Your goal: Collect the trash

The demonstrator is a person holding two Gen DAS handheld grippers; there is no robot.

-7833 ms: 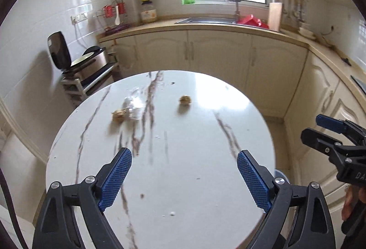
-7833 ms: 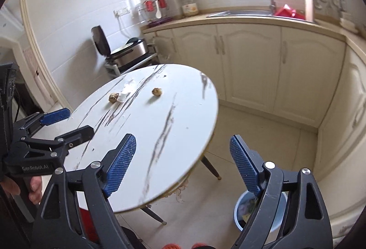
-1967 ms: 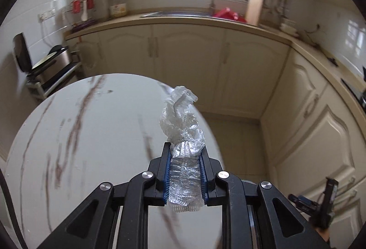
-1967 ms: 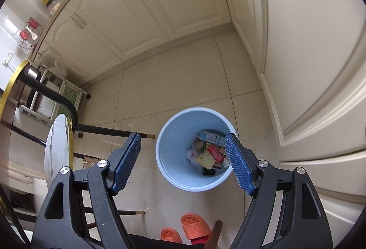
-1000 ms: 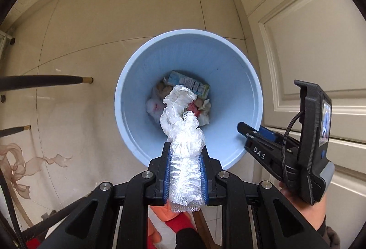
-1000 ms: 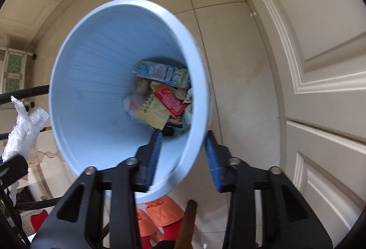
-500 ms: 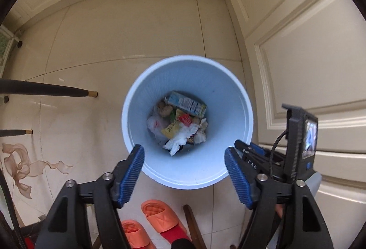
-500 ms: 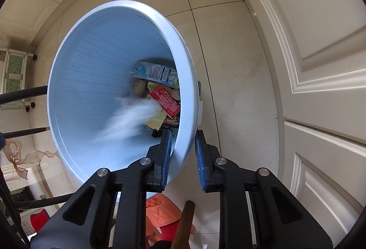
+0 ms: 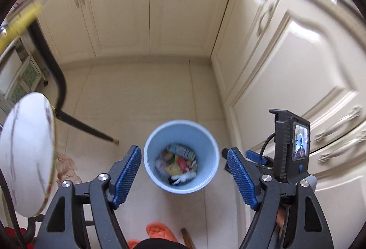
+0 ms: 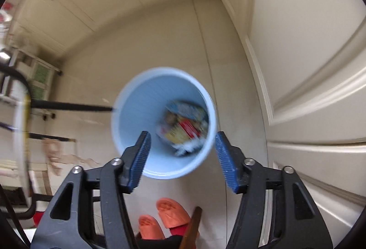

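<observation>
A round pale-blue trash bin (image 9: 181, 185) stands upright on the tiled floor beside the cabinets, holding mixed wrappers (image 9: 180, 161) and a crumpled white plastic piece (image 9: 184, 178) lying on top.

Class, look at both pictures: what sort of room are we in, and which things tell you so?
Most likely a home kitchen. Cream cabinet doors with handles run round a corner above a tiled floor, a marble-topped table stands at the left, and a blue trash bin holds food wrappers.

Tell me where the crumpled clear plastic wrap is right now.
In the left wrist view the plastic wrap lies inside the blue bin, on top of the other trash at its near side, between the open left gripper fingers.
</observation>
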